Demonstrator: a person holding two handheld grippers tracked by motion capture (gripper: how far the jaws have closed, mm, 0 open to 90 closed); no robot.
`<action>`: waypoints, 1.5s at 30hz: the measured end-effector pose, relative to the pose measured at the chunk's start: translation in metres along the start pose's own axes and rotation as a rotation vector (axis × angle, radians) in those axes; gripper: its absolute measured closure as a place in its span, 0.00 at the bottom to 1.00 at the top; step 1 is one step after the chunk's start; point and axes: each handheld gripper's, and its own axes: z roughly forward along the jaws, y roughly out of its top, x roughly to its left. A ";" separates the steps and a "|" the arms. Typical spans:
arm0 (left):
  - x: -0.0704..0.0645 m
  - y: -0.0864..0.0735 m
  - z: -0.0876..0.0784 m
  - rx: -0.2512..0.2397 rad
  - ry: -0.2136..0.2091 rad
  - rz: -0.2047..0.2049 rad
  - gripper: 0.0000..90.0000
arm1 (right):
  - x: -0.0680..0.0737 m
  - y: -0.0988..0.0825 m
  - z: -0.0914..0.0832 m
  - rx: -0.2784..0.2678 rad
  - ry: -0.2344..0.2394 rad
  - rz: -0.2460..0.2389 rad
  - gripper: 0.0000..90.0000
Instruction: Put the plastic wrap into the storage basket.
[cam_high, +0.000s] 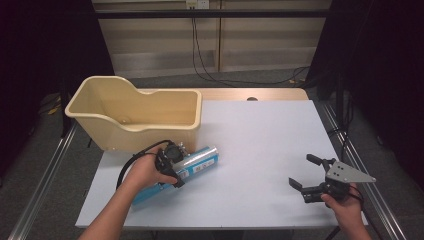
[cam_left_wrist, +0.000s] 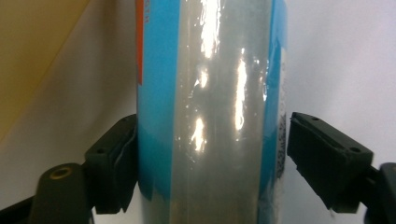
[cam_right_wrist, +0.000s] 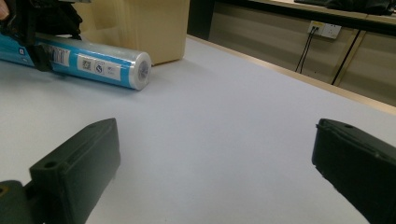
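A long roll (cam_high: 200, 161) in clear film with blue printed ends lies on the white table in front of the bin. My left gripper (cam_high: 173, 162) reaches down over its middle, one jaw on each side. In the left gripper view the roll (cam_left_wrist: 210, 93) stands between the jaws of the left gripper (cam_left_wrist: 212, 154); the left pad touches it, the right pad stands a sliver off. My right gripper (cam_high: 303, 171) rests open near the table's right front corner, nothing between its jaws (cam_right_wrist: 215, 158). From there the roll (cam_right_wrist: 93, 63) shows at upper left.
A cream plastic bin (cam_high: 135, 132) stands at the back left of the table (cam_high: 260, 130), just behind the roll, and shows as a bin (cam_right_wrist: 154, 28) in the right gripper view. Cables hang along the wall beyond the table's far edge.
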 end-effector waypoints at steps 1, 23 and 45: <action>0.001 0.000 0.000 0.001 -0.002 0.003 0.26 | 0.000 0.000 0.000 0.001 0.002 0.001 0.01; -0.001 0.005 0.009 0.062 0.052 0.036 0.36 | 0.001 -0.001 0.002 0.012 0.007 -0.005 0.01; -0.019 0.024 -0.022 0.125 -0.013 0.006 0.36 | 0.000 -0.002 0.004 0.023 0.017 -0.007 0.01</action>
